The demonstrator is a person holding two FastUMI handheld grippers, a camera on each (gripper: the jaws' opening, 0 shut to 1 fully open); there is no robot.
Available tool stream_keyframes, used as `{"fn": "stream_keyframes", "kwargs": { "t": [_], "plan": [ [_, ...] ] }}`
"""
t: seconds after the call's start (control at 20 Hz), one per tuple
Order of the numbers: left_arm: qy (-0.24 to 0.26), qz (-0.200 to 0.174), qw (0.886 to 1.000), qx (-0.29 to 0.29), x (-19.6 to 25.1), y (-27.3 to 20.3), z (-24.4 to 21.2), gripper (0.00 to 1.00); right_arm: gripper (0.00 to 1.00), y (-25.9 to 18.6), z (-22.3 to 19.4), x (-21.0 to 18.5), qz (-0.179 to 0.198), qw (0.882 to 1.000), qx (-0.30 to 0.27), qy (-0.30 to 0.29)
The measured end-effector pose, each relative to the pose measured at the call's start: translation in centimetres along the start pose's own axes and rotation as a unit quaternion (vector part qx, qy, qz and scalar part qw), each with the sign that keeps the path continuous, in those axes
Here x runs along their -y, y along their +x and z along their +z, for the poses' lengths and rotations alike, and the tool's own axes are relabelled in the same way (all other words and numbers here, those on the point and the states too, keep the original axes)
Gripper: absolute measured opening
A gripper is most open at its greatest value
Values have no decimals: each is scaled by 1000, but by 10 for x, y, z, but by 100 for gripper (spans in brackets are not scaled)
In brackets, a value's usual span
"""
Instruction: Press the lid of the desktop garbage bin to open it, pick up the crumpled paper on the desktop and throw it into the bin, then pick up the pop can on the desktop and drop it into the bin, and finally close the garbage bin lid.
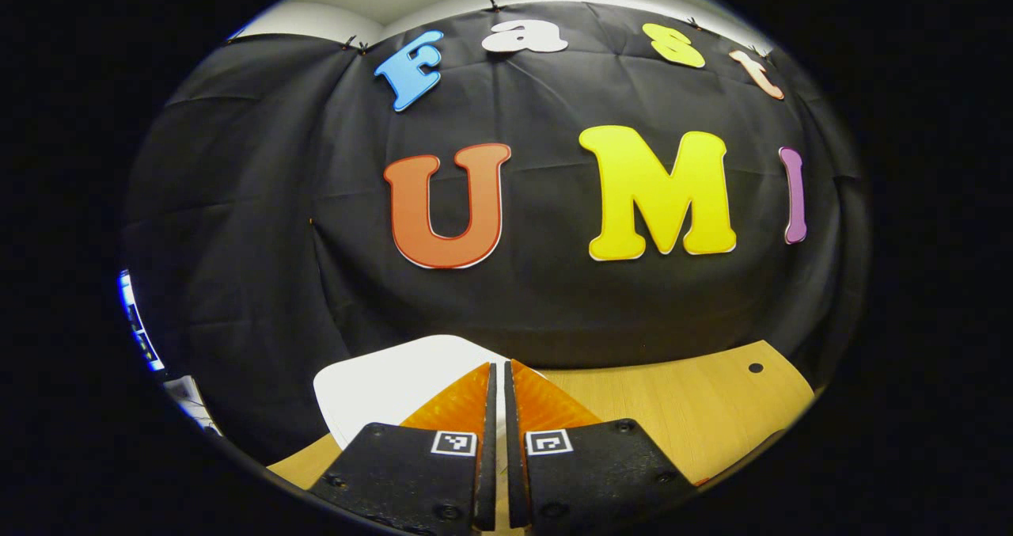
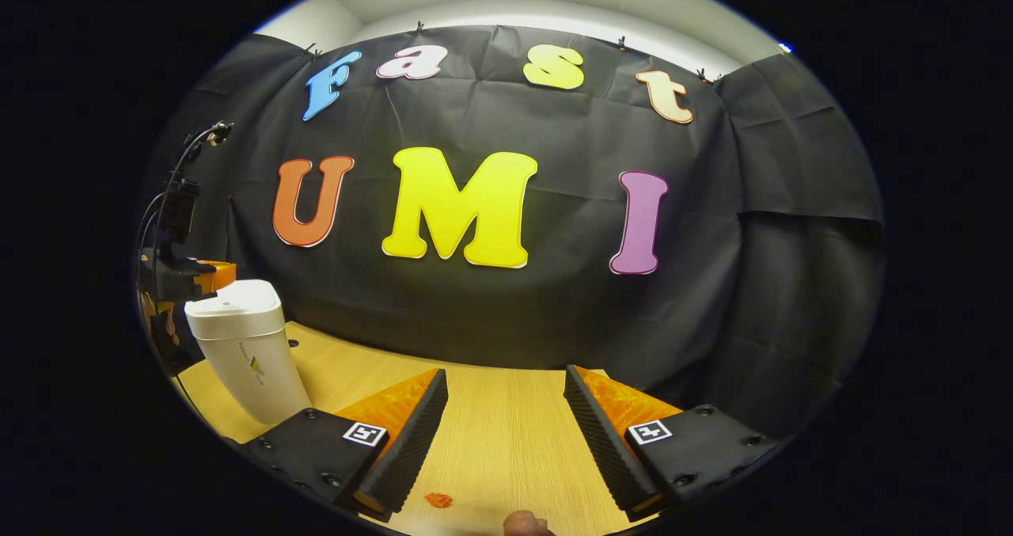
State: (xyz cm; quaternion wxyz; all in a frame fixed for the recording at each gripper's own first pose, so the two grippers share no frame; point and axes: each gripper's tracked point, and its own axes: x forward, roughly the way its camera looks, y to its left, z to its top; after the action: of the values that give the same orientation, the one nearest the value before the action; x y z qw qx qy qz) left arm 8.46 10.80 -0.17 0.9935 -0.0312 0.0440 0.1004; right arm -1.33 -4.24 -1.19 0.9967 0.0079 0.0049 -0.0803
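Both grippers above the desktop (image 2: 506, 433), bin lid (image 1: 380, 385) closed.
Left gripper (image 1: 498, 382) fingers together over the lid; right gripper (image 2: 505, 397) fingers apart, bin (image 2: 245, 350) well left.

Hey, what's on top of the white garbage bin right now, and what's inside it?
The bin has its lid shut. In the right gripper view, the left gripper sits right behind and above the lid; contact is unclear. The closed lid hides whatever is inside.
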Motion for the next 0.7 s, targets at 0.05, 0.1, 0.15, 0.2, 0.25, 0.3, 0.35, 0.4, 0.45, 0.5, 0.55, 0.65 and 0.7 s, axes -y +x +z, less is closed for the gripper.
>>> {"fn": "stream_keyframes", "kwargs": {
  "t": [0.05,0.1,0.15,0.2,0.25,0.3,0.35,0.4,0.45,0.5,0.55,0.65,0.7],
  "plan": [
    [-3,6,1000,-11,-5,4,-6,7,94,1,-2,1,-3,1000,-4,0],
    [-6,10,1000,-20,-8,6,-11,5,94,2,-5,3,-4,1000,-8,2],
    [-11,11,1000,-26,-9,7,-14,3,94,3,-6,3,-5,1000,-10,3],
    [-16,18,999,-31,-13,9,-16,3,94,4,-7,4,-8,1000,-11,3],
    [-17,23,999,-35,-15,12,-19,3,94,5,-8,5,-7,1000,-13,3],
    [-19,26,999,-43,-15,14,-23,3,94,6,-11,4,-6,1000,-16,4],
    [-19,28,998,-53,-16,16,-28,3,94,8,-12,5,-6,1000,-19,4],
    [-20,29,998,-58,-17,17,-32,3,94,10,-14,4,-5,1000,-22,4],
    [-23,30,997,-62,-19,17,-35,3,94,11,-15,5,-4,1000,-24,5],
    [-25,31,997,-68,-20,18,-38,3,94,12,-17,5,-4,1000,-26,6],
    [-29,32,996,-77,-20,18,-43,3,94,14,-18,5,-2,1000,-28,7],
    [-30,33,996,-76,-19,20,-42,3,94,16,-23,5,0,999,-35,5],
    [-30,35,996,-78,-20,18,-43,3,94,19,-25,4,2,999,-39,5]
  ]
}}
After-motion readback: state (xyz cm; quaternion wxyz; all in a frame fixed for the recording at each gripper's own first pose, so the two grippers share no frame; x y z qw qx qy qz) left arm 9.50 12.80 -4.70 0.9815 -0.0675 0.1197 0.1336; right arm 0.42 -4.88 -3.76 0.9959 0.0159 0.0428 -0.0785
